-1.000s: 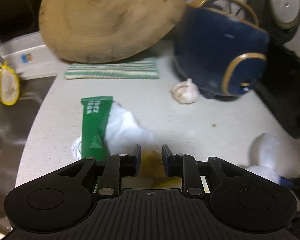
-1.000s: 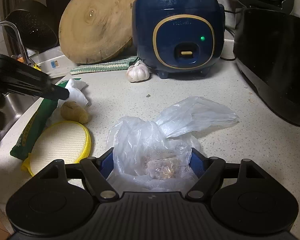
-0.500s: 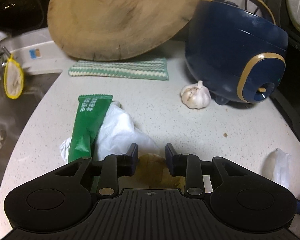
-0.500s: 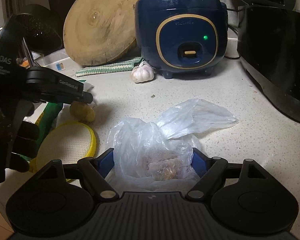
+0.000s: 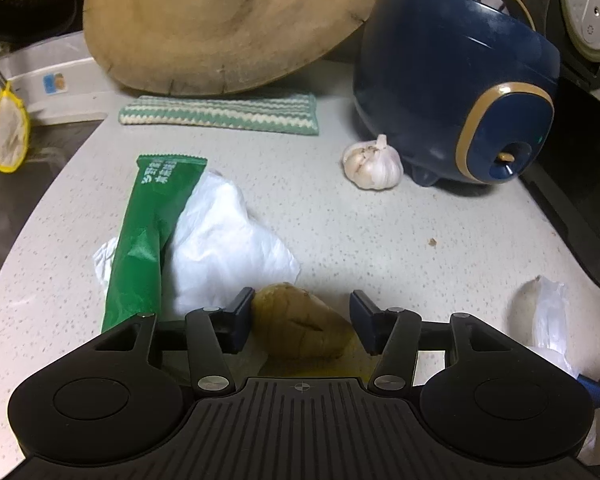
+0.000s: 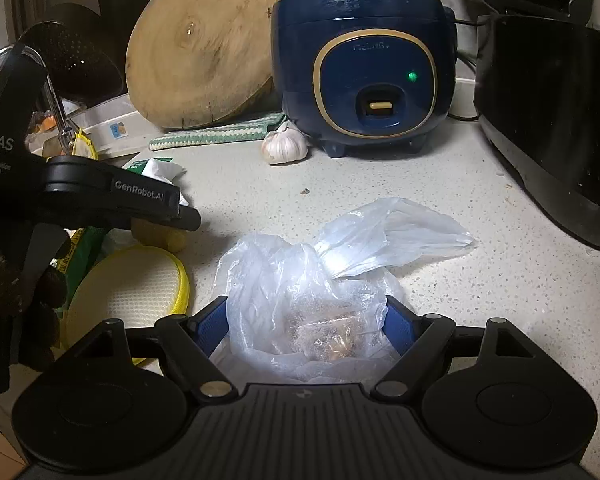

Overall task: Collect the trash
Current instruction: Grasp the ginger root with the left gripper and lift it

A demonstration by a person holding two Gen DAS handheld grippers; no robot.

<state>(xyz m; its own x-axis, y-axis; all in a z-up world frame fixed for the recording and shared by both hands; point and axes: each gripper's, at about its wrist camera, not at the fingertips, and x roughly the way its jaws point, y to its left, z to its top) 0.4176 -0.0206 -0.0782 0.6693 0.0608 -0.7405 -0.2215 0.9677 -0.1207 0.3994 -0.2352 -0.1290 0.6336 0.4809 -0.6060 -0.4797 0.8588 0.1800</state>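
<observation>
Two grippers show. The left gripper sits low in its own view, jaws opening around a brown lump on the counter; the lump's near end is hidden by the gripper body, and what it is stays unclear. Left of it lie a green wrapper and white plastic. The right gripper, low centre, stands wide against a clear plastic bag, whose contents are blurred; whether the pads press it is unclear.

Left gripper jaws opening; right gripper jaws spread wide.
</observation>
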